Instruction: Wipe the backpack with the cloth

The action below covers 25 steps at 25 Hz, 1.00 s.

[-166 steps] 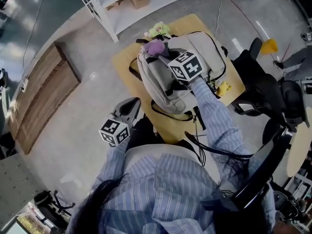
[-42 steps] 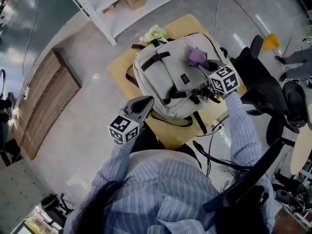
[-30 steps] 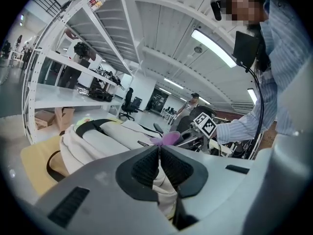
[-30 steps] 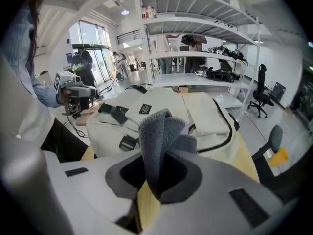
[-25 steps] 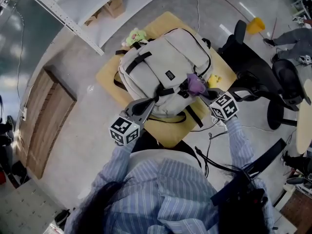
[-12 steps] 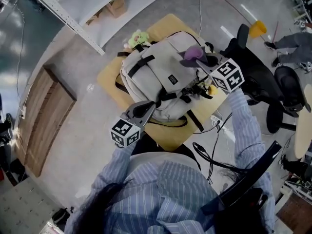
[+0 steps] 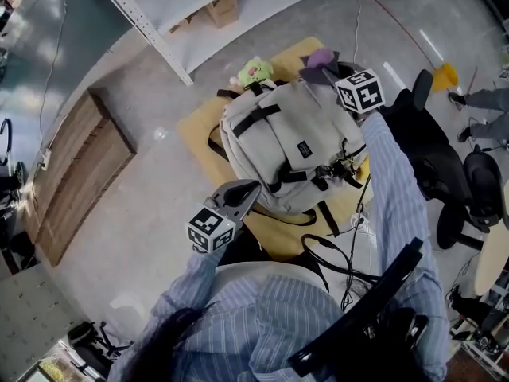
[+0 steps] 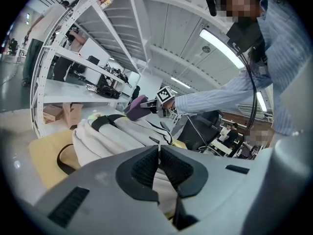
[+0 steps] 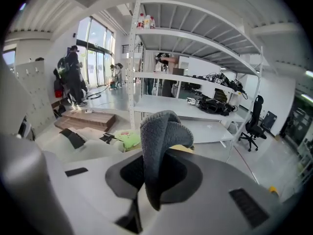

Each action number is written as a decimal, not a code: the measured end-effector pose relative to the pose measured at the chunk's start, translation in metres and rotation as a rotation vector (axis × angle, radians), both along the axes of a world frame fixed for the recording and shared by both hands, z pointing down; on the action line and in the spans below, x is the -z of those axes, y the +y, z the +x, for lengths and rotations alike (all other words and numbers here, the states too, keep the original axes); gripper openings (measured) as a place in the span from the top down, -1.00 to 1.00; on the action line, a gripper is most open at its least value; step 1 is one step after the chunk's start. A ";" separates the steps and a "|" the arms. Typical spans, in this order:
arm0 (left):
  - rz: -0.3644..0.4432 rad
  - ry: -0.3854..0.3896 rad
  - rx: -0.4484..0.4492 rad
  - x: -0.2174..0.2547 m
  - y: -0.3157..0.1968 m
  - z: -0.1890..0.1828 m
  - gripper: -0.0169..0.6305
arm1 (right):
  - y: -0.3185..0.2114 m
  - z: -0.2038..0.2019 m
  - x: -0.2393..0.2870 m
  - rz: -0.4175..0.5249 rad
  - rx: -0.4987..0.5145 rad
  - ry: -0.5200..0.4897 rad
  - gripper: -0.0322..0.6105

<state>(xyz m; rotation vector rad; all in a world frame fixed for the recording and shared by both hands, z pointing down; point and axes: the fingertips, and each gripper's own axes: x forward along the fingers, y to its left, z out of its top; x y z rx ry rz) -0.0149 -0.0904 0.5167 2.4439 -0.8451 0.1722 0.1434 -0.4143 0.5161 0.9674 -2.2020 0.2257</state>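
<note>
- Nearest the person, the left gripper (image 7: 243,191) hovers by the near side of the backpack (image 7: 294,138). Its jaws are pressed together with nothing between them.
- Just ahead of its tips, the backpack lies flat on a yellowish table (image 7: 197,124) and covers most of it. It is pale grey with black straps.
- At the backpack's far end, the right gripper (image 7: 322,71) is stretched out at arm's length. Its jaws are clamped on the cloth (image 7: 320,56), a folded purple towel that sticks up from between them.
- The cloth sits over the backpack's top edge. Whether it touches the fabric cannot be told.
- To the left of the right gripper, a green soft toy (image 7: 254,70) lies on the table just beside the backpack's far end.
- To that gripper's right stands a black office chair (image 7: 421,134).
- Farther ahead of both grippers runs a white metal shelf rack (image 7: 151,30), with a cardboard box (image 7: 223,8) under it.
</note>
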 end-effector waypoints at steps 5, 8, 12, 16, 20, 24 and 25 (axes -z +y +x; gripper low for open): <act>-0.009 -0.001 0.012 -0.001 0.003 -0.003 0.90 | 0.009 0.018 -0.017 -0.042 -0.043 0.014 0.77; 0.000 0.003 -0.008 0.002 0.000 0.004 0.90 | 0.041 0.036 -0.019 -0.075 -0.034 -0.004 0.77; 0.025 0.013 -0.059 0.009 -0.006 0.023 0.90 | 0.090 0.068 -0.024 -0.111 -0.053 -0.029 0.77; 0.048 0.021 -0.113 0.016 -0.010 0.043 0.90 | 0.145 0.101 -0.028 -0.152 -0.098 -0.060 0.77; 0.053 0.023 -0.150 0.018 -0.009 0.056 0.90 | 0.195 0.131 -0.034 -0.191 -0.150 -0.068 0.77; 0.049 0.023 -0.171 0.017 -0.009 0.065 0.90 | 0.234 0.153 -0.044 -0.237 -0.196 -0.069 0.77; 0.049 0.025 -0.178 0.018 -0.009 0.068 0.90 | 0.243 0.157 -0.049 -0.251 -0.201 -0.058 0.77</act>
